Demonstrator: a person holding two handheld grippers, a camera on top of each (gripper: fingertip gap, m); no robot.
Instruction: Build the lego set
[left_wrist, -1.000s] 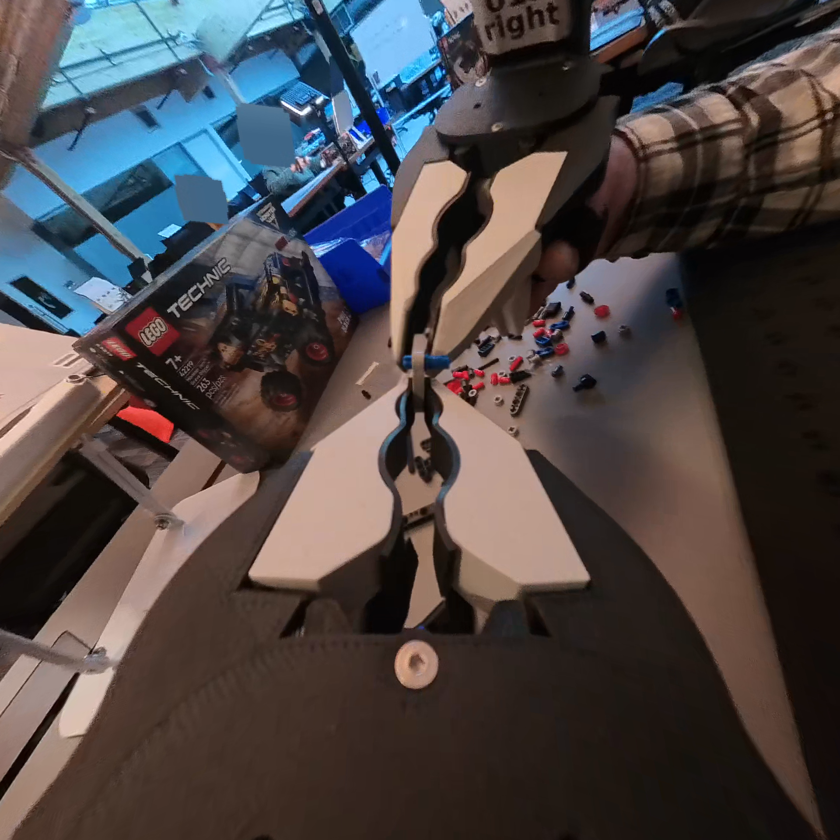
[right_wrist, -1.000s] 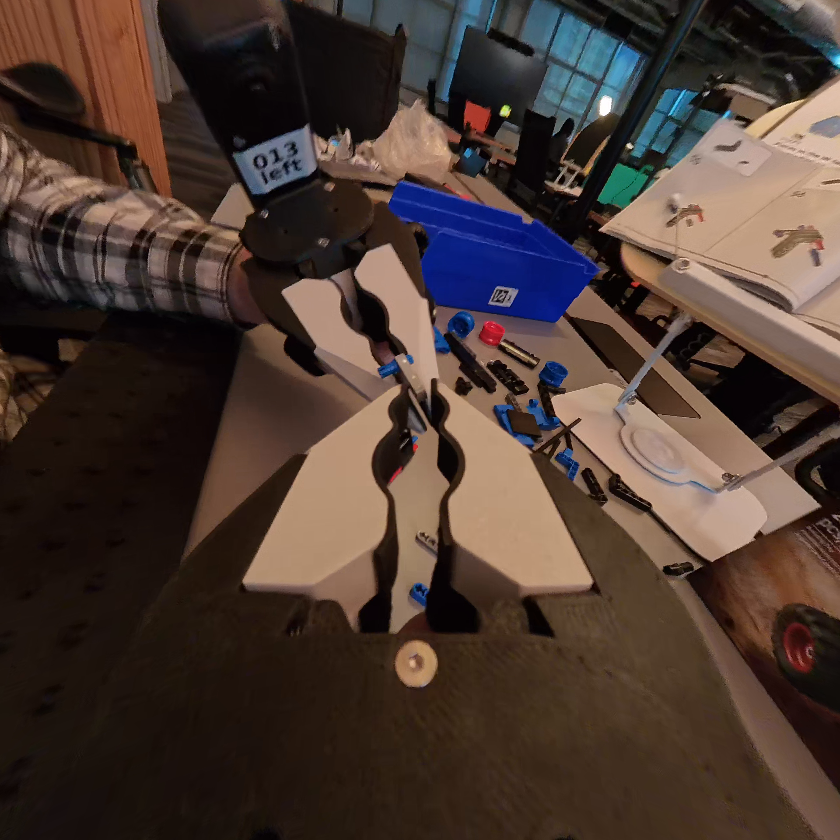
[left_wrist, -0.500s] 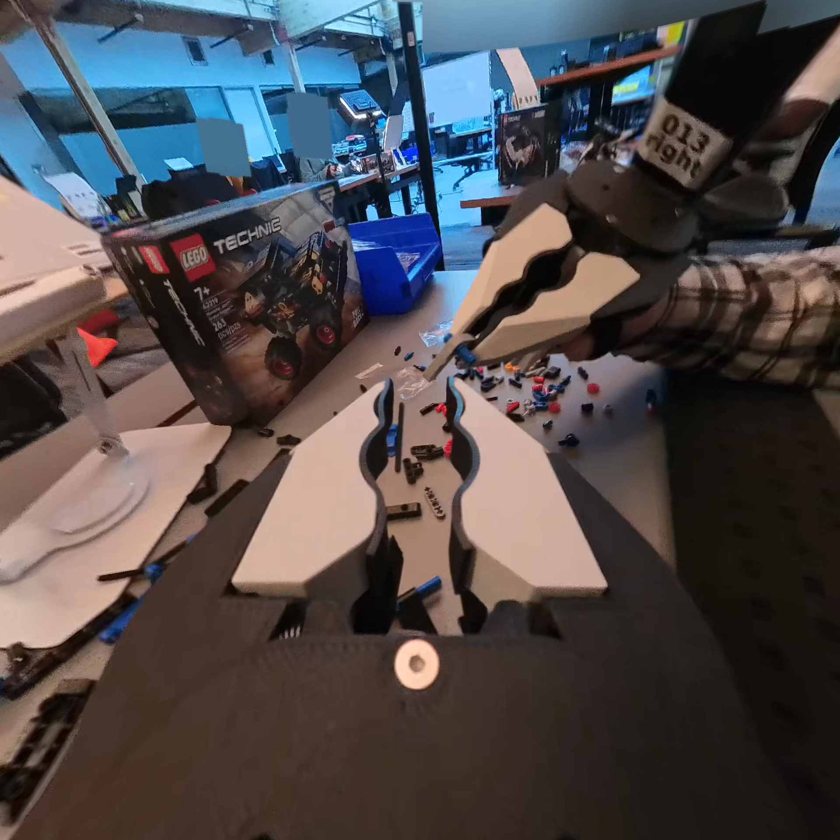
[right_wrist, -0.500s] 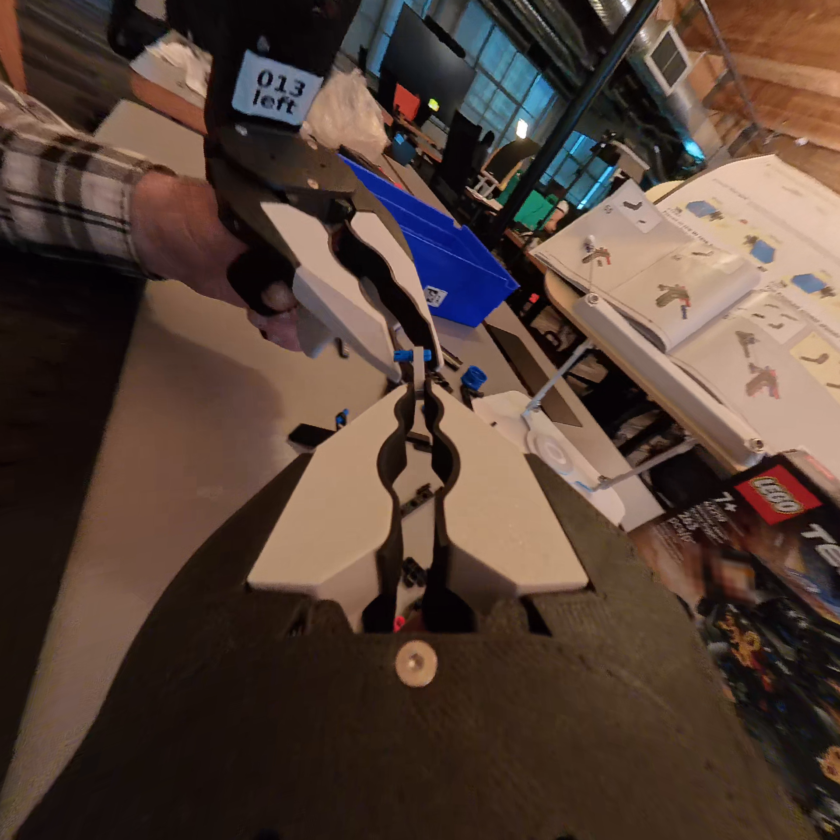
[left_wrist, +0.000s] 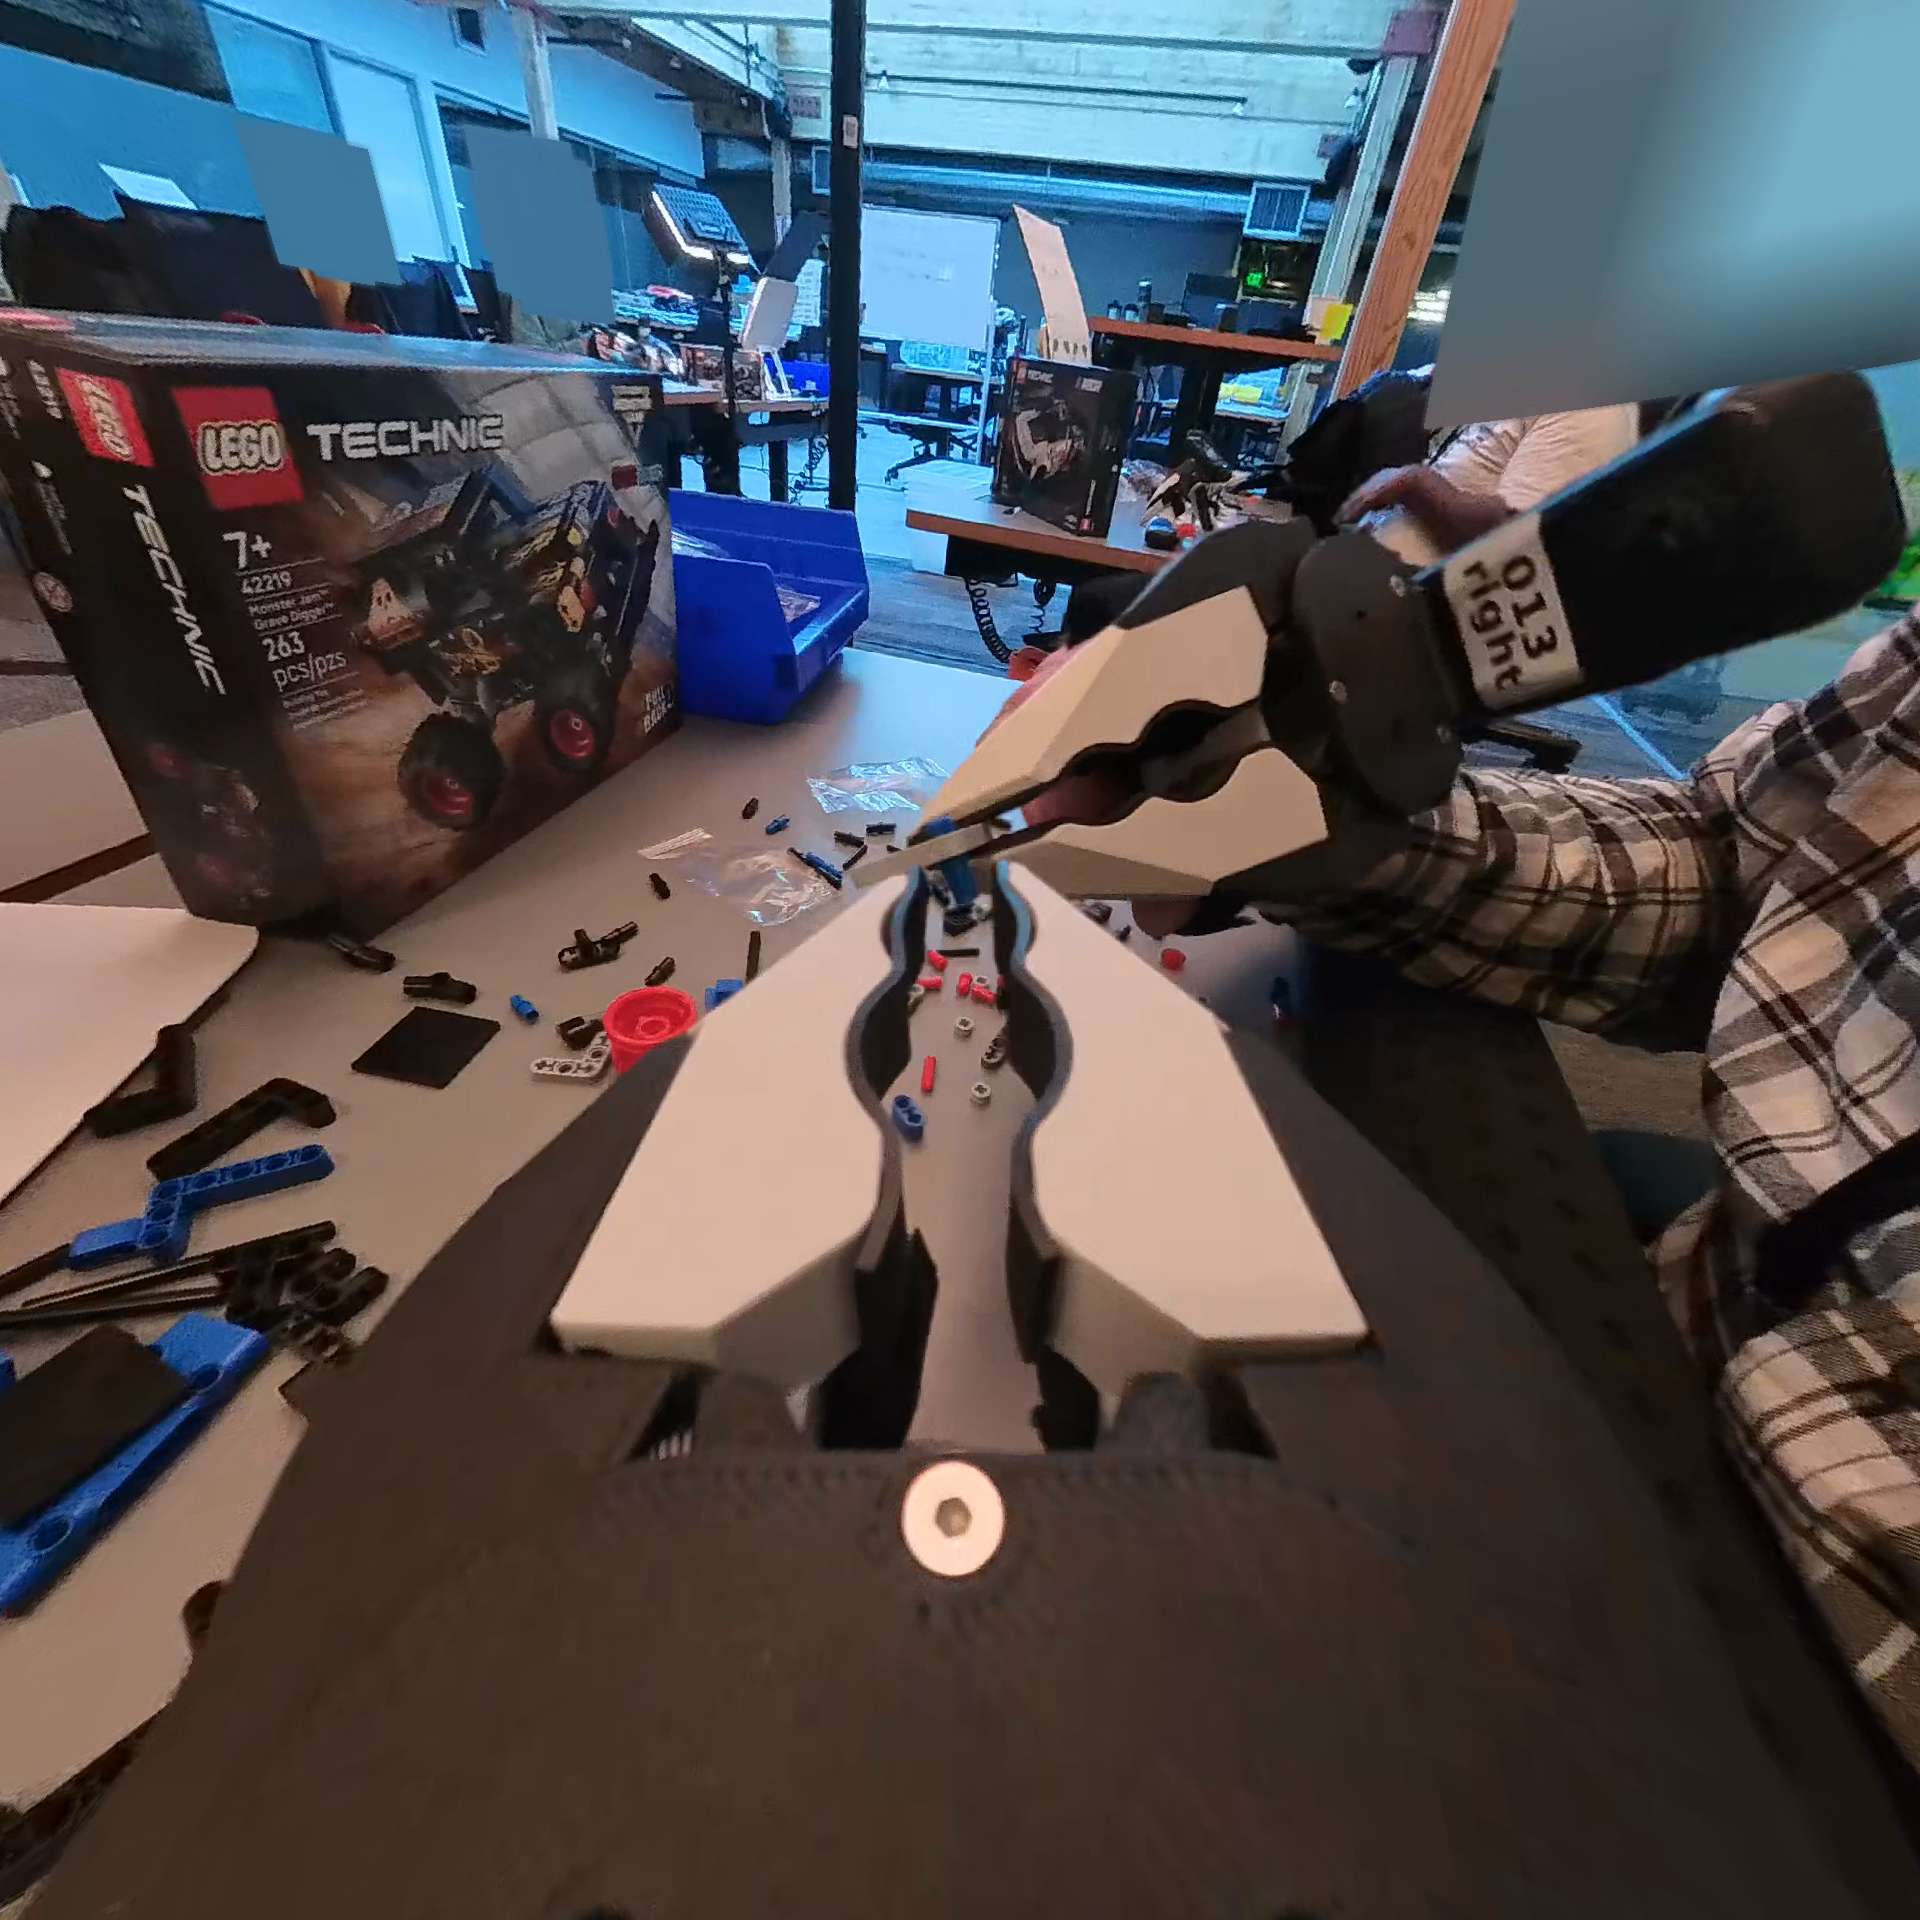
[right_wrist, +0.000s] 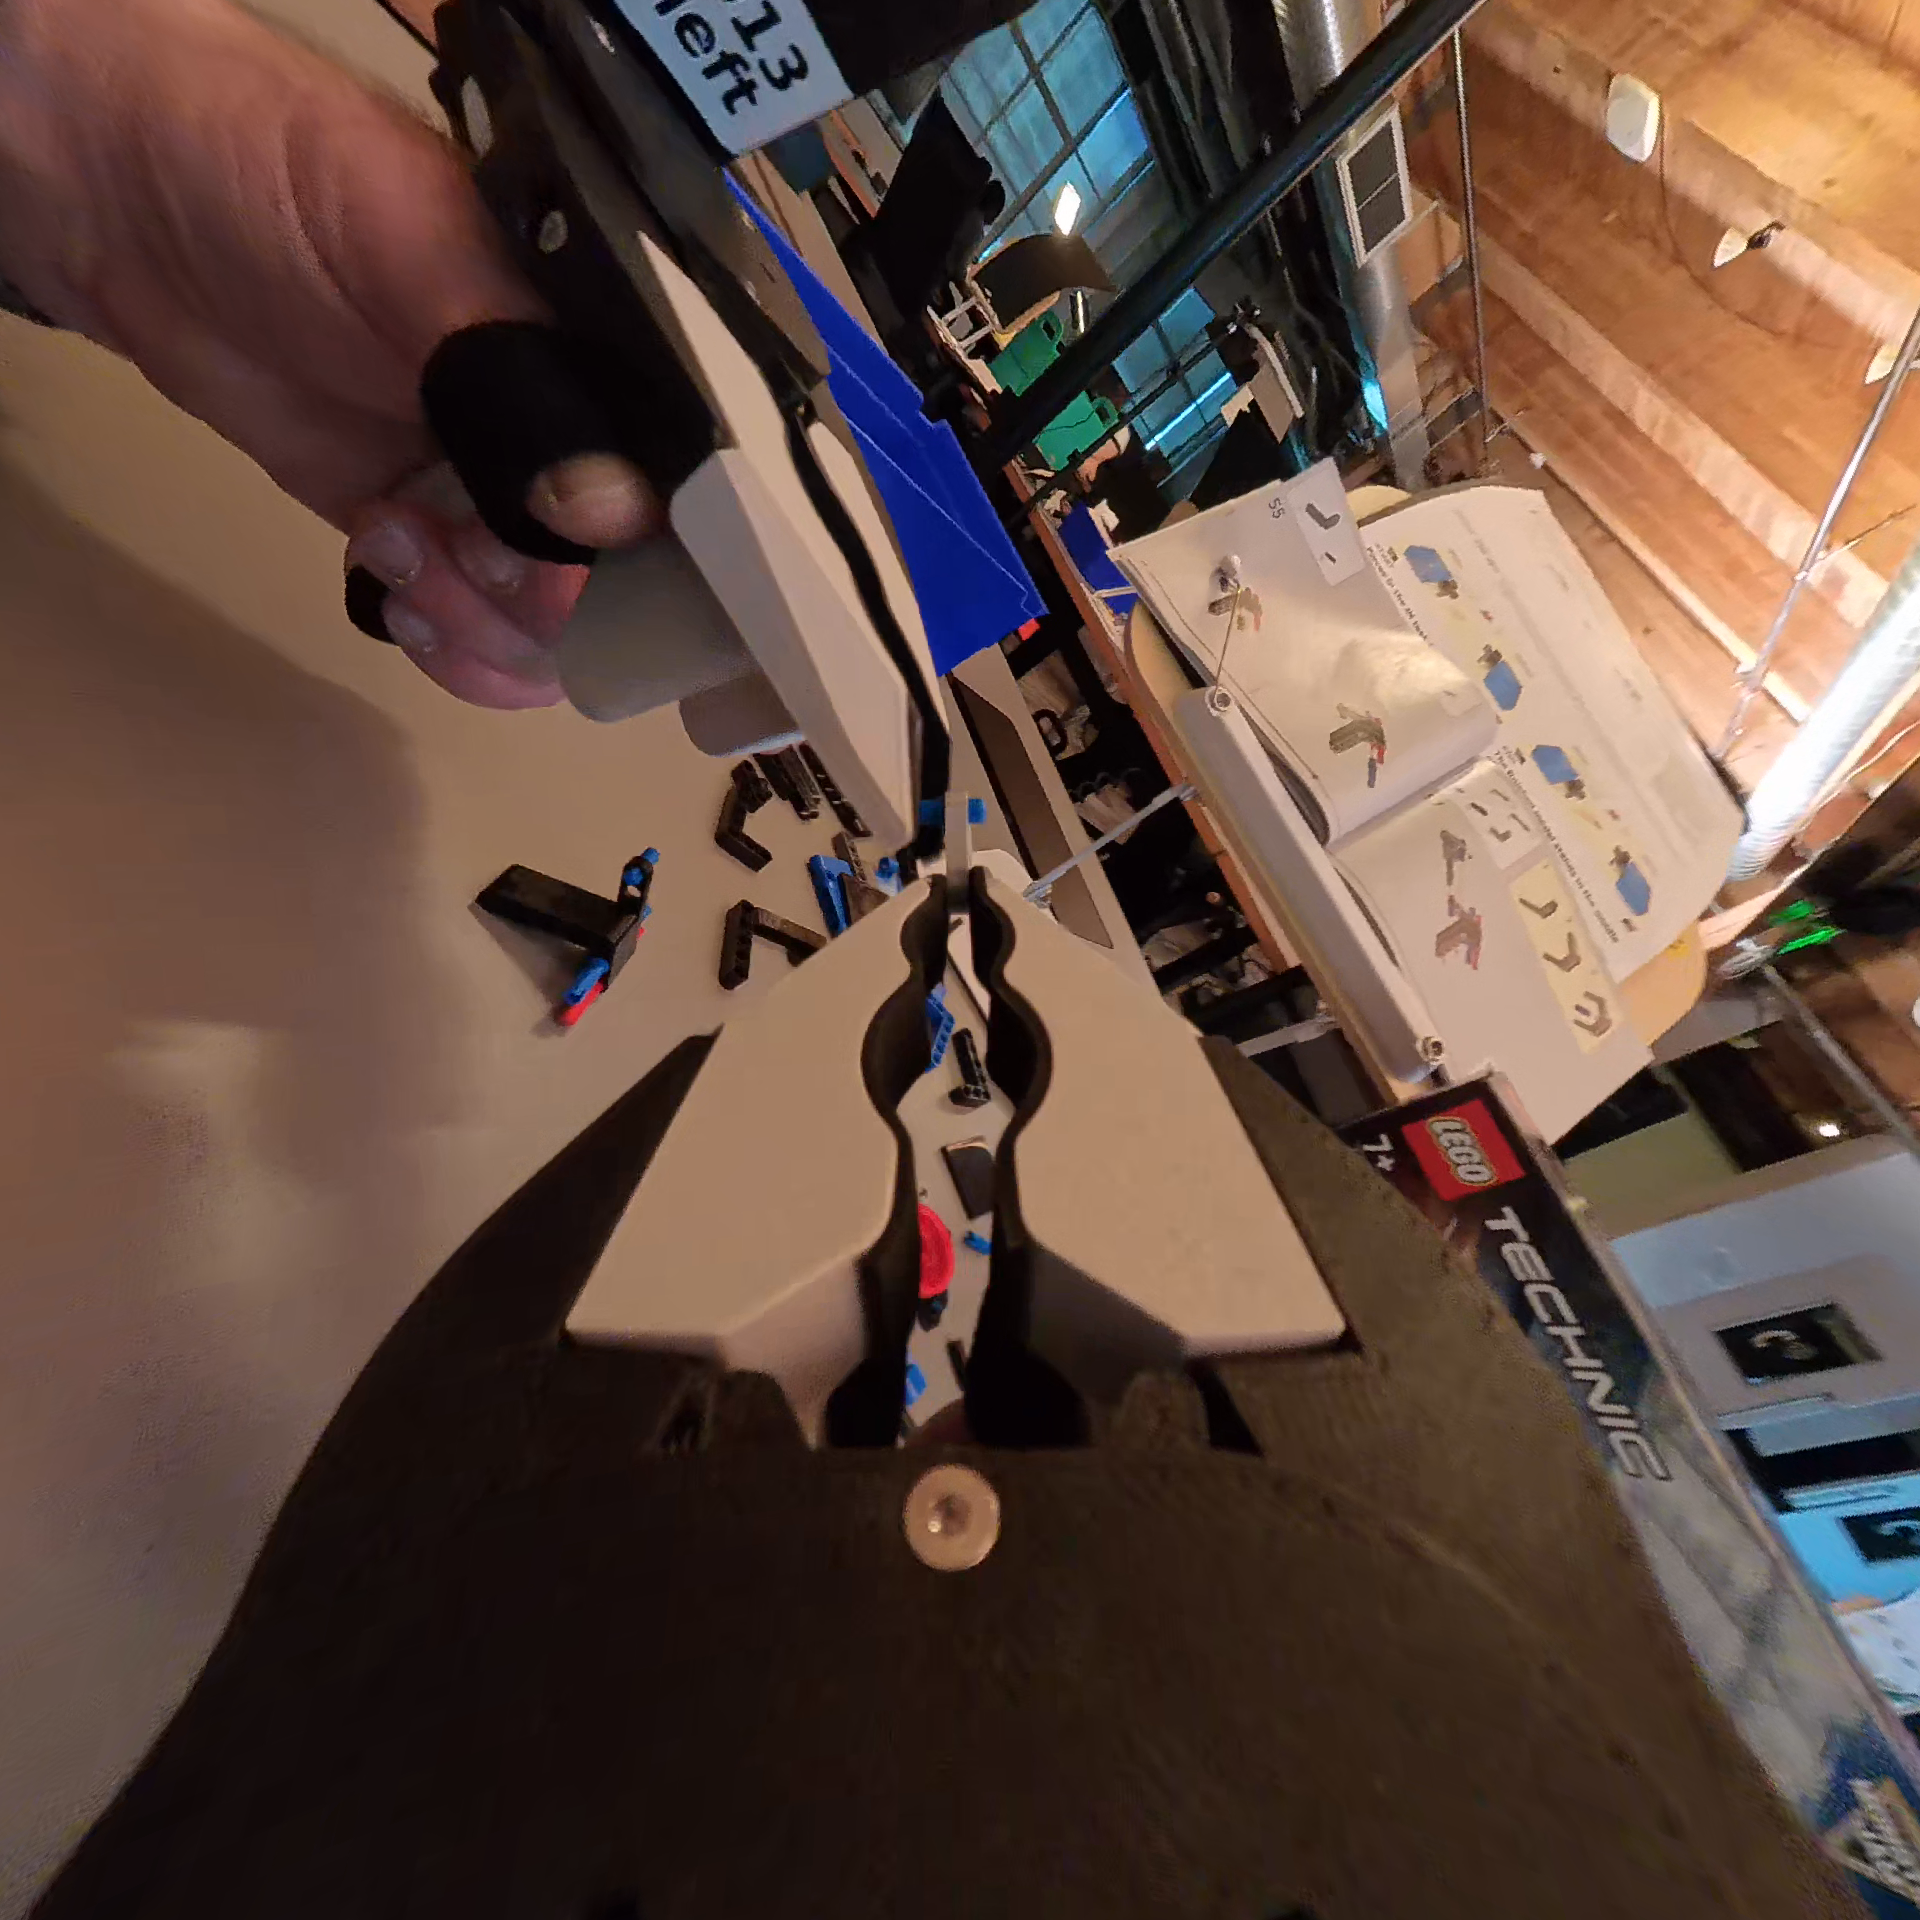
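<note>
My right gripper is shut on a thin grey lego beam. A blue pin crosses the beam's free end. In the left wrist view the right gripper reaches in from the right, just above my left gripper. The left jaws stand a little apart, and the blue pin hangs between the tips without being squeezed. In the right wrist view the left gripper comes down from the upper left, its tips beside the pin. Both are held above the table.
Below lie scattered small red, blue and black pieces, a red wheel hub, blue beams and a black subassembly. The lego box and blue bin stand behind. The instruction booklet sits on a stand. My two grippers' fingertips are within a few centimetres of each other. From either gripper's tips it is about 12 centimeters to the black subassembly.
A second ago both grippers held the beam. The left gripper let go, opened wide and pulled back. It now sits at the pin again with narrower jaws. The right gripper has rolled, still holding the beam.
</note>
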